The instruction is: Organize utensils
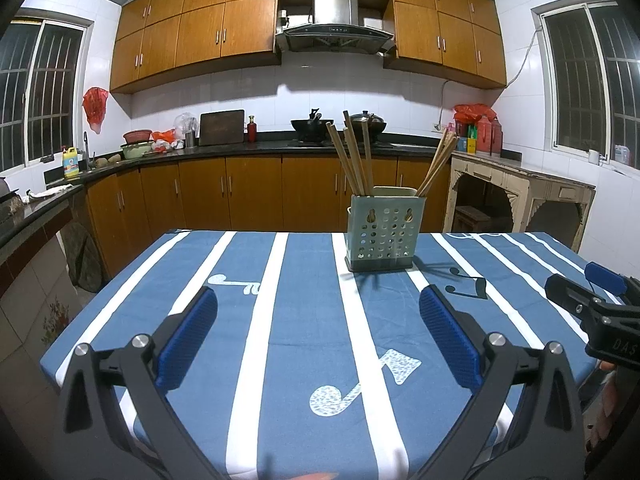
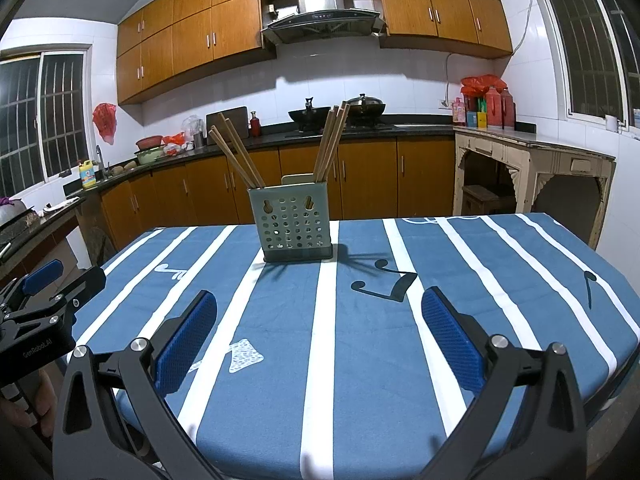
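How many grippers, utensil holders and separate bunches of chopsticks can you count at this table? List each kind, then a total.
grippers: 2, the left gripper and the right gripper
utensil holder: 1
chopstick bunches: 2, the left bunch and the right bunch
Total: 5
Single sticks overlap too much to count.

On the left gripper (image 2: 44,292), seen at the edge of the right wrist view, the black body carries "GenRobot.AI". On the right gripper (image 1: 592,292), in the left wrist view, only "DAS" is readable.
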`<action>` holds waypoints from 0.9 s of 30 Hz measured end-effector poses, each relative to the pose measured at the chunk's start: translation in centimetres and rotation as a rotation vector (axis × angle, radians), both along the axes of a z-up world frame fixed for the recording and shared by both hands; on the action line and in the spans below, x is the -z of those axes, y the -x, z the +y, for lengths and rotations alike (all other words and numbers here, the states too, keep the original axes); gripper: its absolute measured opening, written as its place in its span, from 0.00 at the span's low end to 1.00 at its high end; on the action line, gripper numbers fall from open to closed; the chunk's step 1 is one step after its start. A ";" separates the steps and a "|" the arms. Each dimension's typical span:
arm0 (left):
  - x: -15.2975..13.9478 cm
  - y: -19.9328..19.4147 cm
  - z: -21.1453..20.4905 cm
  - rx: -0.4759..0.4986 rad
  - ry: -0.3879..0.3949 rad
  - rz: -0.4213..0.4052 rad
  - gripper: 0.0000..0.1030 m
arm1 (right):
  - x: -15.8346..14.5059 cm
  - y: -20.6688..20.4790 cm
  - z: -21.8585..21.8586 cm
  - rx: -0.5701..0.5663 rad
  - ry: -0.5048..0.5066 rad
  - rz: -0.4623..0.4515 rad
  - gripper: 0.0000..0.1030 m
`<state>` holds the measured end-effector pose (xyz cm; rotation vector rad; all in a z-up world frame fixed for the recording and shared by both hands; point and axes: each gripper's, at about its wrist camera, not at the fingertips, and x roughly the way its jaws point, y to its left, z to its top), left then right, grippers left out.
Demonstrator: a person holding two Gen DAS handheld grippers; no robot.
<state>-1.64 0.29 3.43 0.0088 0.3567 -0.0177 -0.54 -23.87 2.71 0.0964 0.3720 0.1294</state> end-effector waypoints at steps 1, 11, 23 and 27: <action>0.1 0.0 0.0 0.000 -0.001 0.000 0.96 | 0.0 0.0 0.0 0.000 0.000 0.000 0.98; 0.0 0.1 -0.1 -0.001 0.002 0.000 0.96 | 0.0 0.0 0.0 0.000 -0.001 0.001 0.98; -0.2 0.0 -0.1 -0.001 0.001 0.001 0.96 | -0.1 0.0 0.0 0.001 -0.002 0.002 0.98; -0.2 0.0 -0.1 0.000 0.001 0.002 0.96 | -0.2 0.0 0.0 0.000 -0.001 0.002 0.98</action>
